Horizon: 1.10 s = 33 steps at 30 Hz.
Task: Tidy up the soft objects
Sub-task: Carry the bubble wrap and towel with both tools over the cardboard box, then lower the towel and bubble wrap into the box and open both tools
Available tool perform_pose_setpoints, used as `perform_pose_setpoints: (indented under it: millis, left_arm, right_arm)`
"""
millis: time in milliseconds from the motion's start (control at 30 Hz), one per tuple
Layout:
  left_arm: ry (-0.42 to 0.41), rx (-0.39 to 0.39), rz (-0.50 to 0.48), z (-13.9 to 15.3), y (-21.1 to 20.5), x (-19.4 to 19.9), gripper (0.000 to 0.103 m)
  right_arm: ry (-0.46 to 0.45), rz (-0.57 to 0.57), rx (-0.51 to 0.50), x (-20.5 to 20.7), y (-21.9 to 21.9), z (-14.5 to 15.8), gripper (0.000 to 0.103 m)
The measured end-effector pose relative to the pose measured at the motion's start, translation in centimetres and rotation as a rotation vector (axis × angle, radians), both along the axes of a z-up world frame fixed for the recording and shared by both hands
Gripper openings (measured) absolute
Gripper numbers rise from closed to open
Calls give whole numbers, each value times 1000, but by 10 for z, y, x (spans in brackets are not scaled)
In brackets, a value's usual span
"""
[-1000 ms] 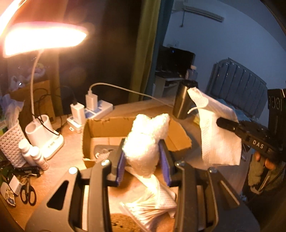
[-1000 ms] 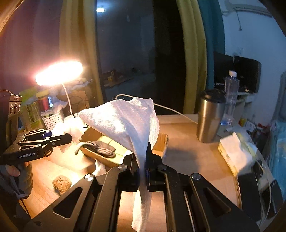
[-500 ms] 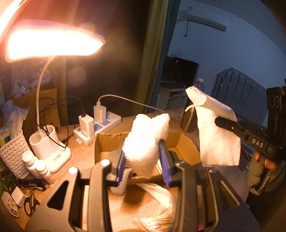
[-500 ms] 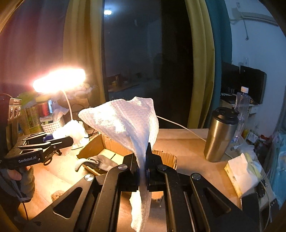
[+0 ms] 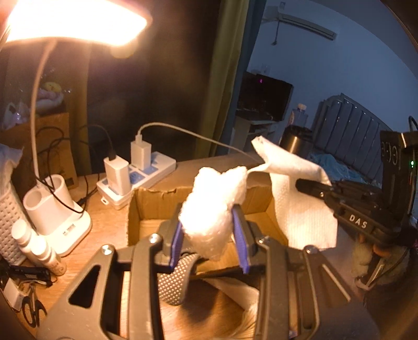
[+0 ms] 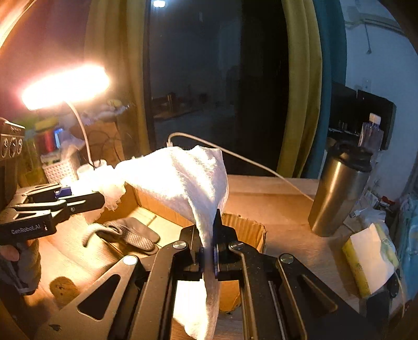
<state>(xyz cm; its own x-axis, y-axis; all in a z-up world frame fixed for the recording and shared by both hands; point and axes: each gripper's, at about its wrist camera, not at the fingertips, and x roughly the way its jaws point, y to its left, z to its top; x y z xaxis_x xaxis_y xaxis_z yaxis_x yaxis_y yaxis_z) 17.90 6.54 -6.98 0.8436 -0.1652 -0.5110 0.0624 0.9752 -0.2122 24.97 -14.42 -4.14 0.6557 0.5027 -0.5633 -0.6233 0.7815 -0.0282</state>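
My left gripper (image 5: 209, 235) is shut on a white cotton wad (image 5: 214, 201) and holds it above the open cardboard box (image 5: 146, 198). The wad also shows in the right wrist view (image 6: 104, 188). My right gripper (image 6: 207, 251) is shut on a white paper towel (image 6: 188, 180), held over the box's near right edge (image 6: 245, 227). The towel hangs to the right of the wad in the left wrist view (image 5: 300, 204). A grey knit glove (image 6: 130, 232) lies inside the box; its cuff shows under my left gripper (image 5: 172, 282).
A lit desk lamp (image 5: 75, 23) with a white base (image 5: 54, 214) stands left of the box. A power strip with chargers (image 5: 135, 172) is behind it. A steel tumbler (image 6: 337, 193) and a tissue pack (image 6: 371, 261) are at the right. A brown sponge (image 6: 61, 287) lies near the left.
Both grippers have moved forward toward the box with their loads. The box is now closer and lies under the wad and the towel.
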Motion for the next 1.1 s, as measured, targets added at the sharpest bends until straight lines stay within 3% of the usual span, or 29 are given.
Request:
perform_pose_setpoints:
  millis: [367, 433, 567, 600, 833, 967, 1100]
  left_arm:
    - [91, 16, -41, -33, -12, 28, 35]
    - [106, 16, -45, -37, -13, 32, 35]
    - [129, 15, -40, -44, -14, 37, 36]
    - [133, 14, -39, -45, -13, 38, 36]
    - [157, 5, -27, -49, -12, 42, 39]
    - [163, 8, -19, -48, -12, 41, 42]
    - [159, 7, -15, -47, -12, 39, 45]
  right_arm:
    - [6, -30, -251, 10, 18, -54, 6]
    - [7, -40, -251, 12, 15, -55, 9]
    - [13, -48, -189, 12, 5, -45, 44]
    - [14, -50, -171, 11, 2, -41, 47]
    - [-23, -103, -191, 11, -8, -36, 50]
    - [28, -154, -241, 21, -15, -49, 51]
    - [110, -154, -216, 27, -25, -55, 53]
